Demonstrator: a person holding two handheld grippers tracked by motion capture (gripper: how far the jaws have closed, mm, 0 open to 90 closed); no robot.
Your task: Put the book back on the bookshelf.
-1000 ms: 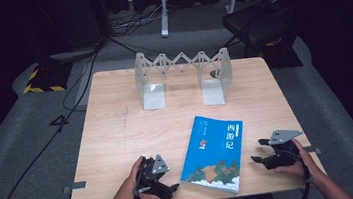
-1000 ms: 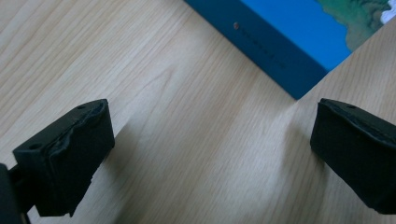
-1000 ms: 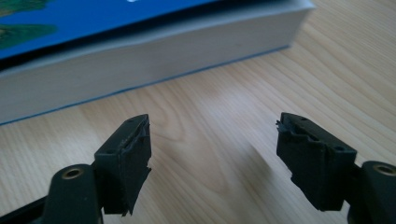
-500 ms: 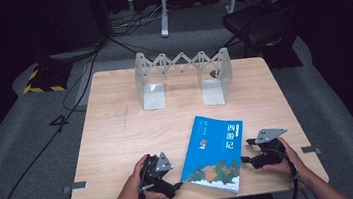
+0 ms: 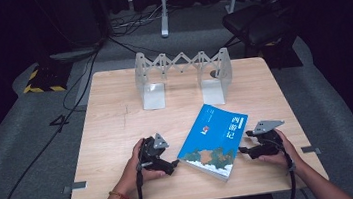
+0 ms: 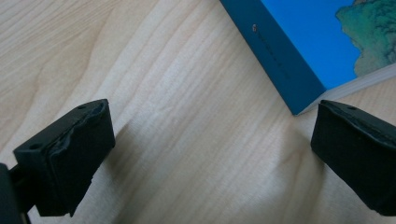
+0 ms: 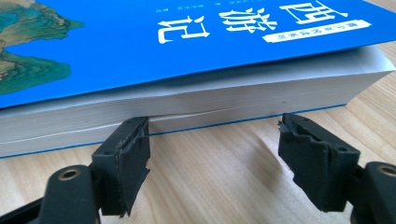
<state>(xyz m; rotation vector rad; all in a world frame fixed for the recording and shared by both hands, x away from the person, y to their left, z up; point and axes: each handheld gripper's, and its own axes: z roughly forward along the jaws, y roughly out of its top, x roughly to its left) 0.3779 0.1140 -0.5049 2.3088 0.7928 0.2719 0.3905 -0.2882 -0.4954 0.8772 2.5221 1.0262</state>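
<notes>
A light wooden table (image 5: 118,131) seen from above, with a person's two hands, each holding a black two-jaw gripper, near its front edge.

At the left, the left gripper (image 5: 168,165) rests low on the table in the person's left hand (image 5: 134,167). In the left gripper view its jaws stand wide apart over bare wood and hold nothing; the near corner of the book's spine lies just beyond the jaw at the right of that view, not touching it as far as can be seen.

In the middle lies one book (image 5: 214,140) with a blue cover, white characters and a green landscape picture, flat and cover up. Its long axis runs on a diagonal, from the near end at the table's front up toward the far right.

At the right, the right gripper (image 5: 244,148), held in the right hand (image 5: 276,153), points at the book's page edge. In the right gripper view its jaws are spread wide and empty, their tips just beside the white page block (image 7: 196,105); whether they touch it cannot be told.

At the far side of the table stands one grey folding rack (image 5: 184,73) with a zigzag lattice between two end plates.
</notes>
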